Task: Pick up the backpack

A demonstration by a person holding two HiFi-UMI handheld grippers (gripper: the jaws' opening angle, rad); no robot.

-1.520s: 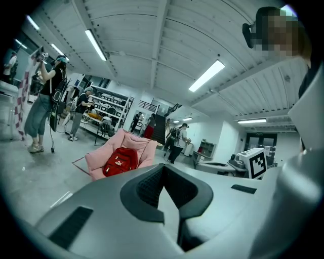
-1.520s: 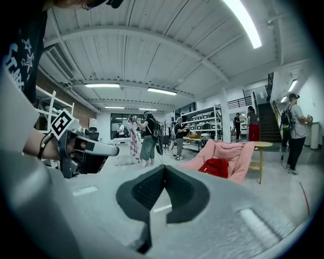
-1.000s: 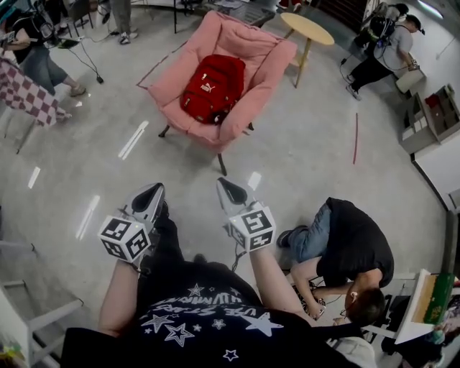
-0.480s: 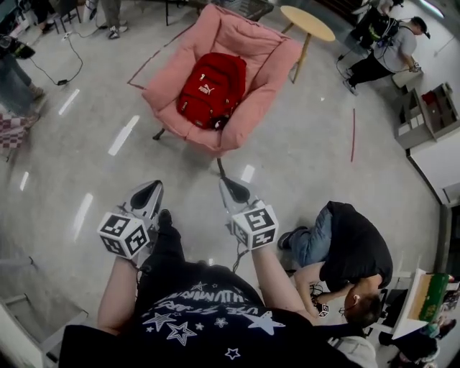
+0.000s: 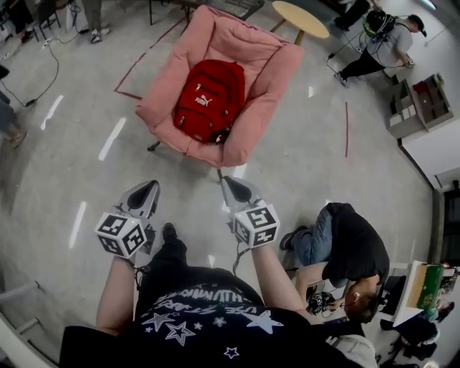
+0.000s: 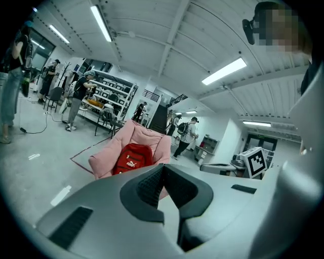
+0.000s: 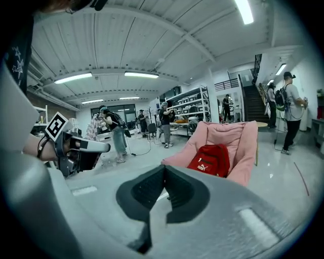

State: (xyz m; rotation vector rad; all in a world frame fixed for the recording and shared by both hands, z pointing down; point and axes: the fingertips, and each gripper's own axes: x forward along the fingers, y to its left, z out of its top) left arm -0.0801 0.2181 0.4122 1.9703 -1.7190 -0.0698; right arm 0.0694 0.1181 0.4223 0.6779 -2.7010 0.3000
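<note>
Nearing armchair (image 5: 277, 79): pink, upper centre of head view; I'd walk straight in and open both tongs before reaching.
Crouching person (image 5: 348, 248): lower right, beside my path, not across it.
Round table (image 5: 300, 18): top edge, behind the chair, no obstacle.
Backpack (image 5: 210, 99): red, lying on the seat, well apart from my tongs.
Left tongs (image 5: 144, 192), right tongs (image 5: 233, 188): 2 pairs, both pinched closed, empty.

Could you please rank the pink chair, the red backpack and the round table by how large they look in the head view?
1. pink chair
2. red backpack, lying in it
3. round table, smallest here, though it stands farther from the camera, so its real size is unsure
</note>
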